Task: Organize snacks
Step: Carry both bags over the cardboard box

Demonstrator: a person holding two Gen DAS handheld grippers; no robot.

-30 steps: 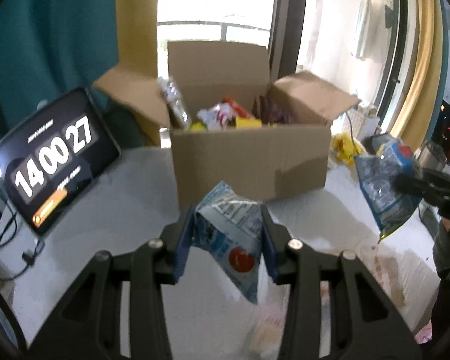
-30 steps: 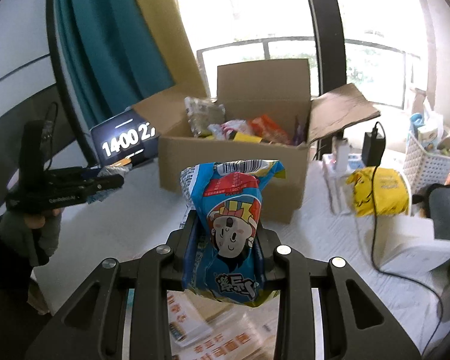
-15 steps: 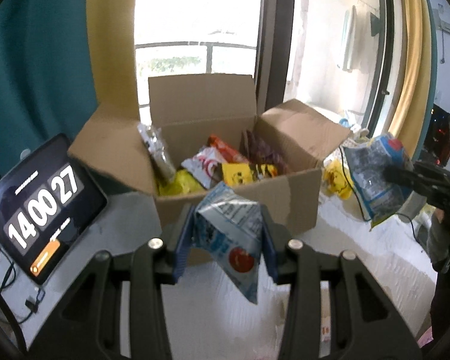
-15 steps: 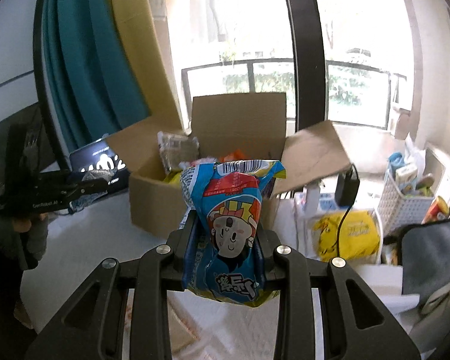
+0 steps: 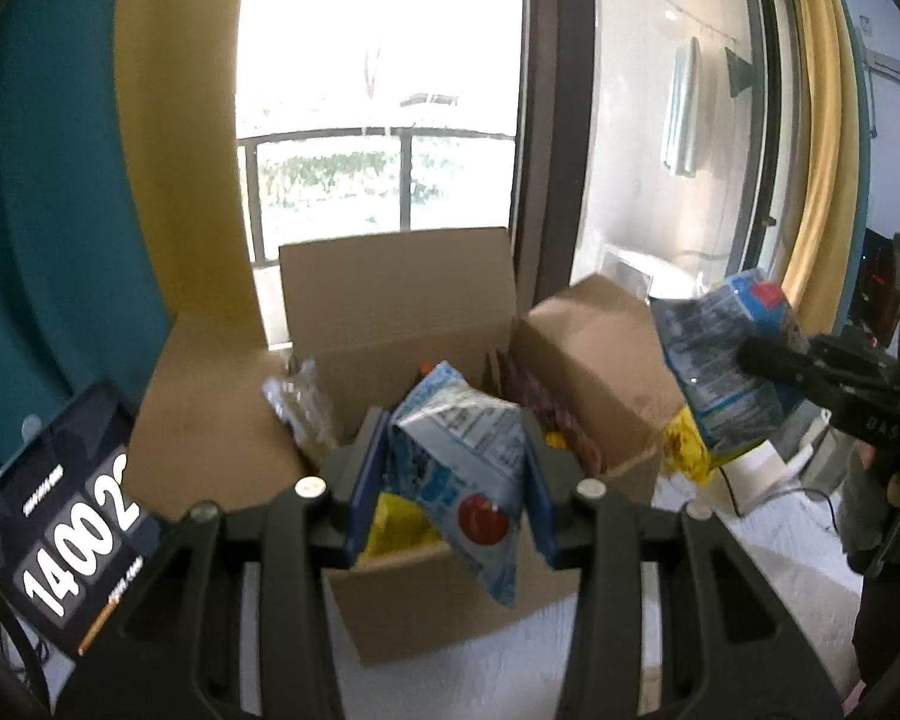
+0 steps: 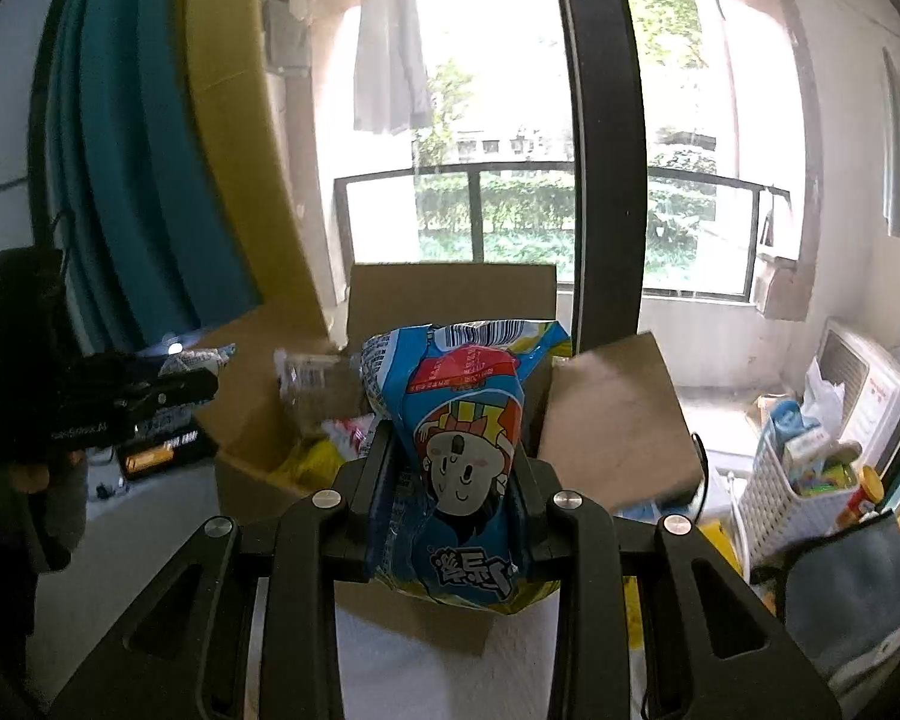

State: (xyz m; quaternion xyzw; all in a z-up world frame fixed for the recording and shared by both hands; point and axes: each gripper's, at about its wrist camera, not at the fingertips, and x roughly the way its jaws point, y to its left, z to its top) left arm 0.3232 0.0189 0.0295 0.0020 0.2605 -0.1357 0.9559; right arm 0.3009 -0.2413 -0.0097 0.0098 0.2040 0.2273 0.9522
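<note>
Both claws, left (image 5: 450,468) and right (image 6: 453,480), clamp upright snack bags (image 5: 468,468) before the box (image 5: 426,594).

tablet (image 5: 60,546): clock cut off by edge | box (image 5: 450,612): snacks inside partly hidden behind bag (image 5: 462,468) | basket (image 6: 792,498) stuff: too small
</note>
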